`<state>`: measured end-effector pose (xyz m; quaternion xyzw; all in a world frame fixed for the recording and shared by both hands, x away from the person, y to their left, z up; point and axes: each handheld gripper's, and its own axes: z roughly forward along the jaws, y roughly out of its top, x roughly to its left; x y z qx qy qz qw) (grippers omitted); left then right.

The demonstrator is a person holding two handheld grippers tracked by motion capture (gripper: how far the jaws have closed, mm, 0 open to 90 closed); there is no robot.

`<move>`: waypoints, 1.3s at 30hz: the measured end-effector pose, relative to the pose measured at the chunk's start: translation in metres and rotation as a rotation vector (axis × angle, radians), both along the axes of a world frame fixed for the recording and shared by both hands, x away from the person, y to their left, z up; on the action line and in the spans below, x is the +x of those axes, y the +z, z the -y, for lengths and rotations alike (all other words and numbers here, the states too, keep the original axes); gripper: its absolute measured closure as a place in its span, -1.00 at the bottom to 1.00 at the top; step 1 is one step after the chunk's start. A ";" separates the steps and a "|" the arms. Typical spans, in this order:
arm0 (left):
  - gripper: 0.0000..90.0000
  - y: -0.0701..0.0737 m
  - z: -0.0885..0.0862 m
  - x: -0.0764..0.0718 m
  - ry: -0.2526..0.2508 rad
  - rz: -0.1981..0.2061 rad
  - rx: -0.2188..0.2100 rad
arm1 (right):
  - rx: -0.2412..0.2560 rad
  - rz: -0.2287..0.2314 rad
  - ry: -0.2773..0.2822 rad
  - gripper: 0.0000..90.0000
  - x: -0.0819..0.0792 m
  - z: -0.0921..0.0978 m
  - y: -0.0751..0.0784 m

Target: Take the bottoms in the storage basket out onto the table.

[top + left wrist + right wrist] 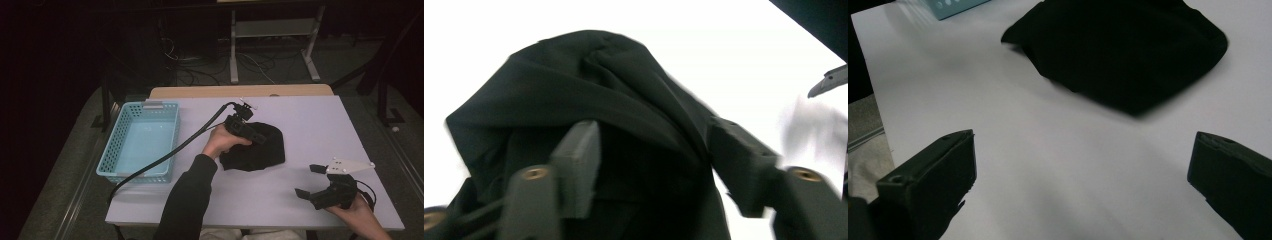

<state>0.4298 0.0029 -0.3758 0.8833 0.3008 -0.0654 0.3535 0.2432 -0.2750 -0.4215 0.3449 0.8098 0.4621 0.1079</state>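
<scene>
Since my left claw (pixel 257 136) sits spread right over the black cloth (pixel 260 147) mid-desk, it's nearer; right claw (pixel 309 181) waits spread by the near right corner.

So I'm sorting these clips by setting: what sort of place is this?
Probably a lab or workshop recording station, not a home: a plain white table bearing just a black cloth and a blue basket, with loose cables and metal frame legs on the dim floor behind.
</scene>
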 end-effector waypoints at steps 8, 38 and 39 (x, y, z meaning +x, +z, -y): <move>-0.96 0.010 -0.004 -0.004 -0.001 0.015 0.020 | 0.002 0.000 -0.003 -1.00 0.000 0.000 0.000; -1.00 0.055 -0.081 -0.027 0.064 0.155 -0.056 | 0.001 0.002 -0.004 -1.00 -0.001 0.000 0.000; -1.00 0.055 -0.084 -0.028 0.066 0.157 -0.058 | 0.001 0.001 -0.005 -1.00 -0.001 0.000 0.000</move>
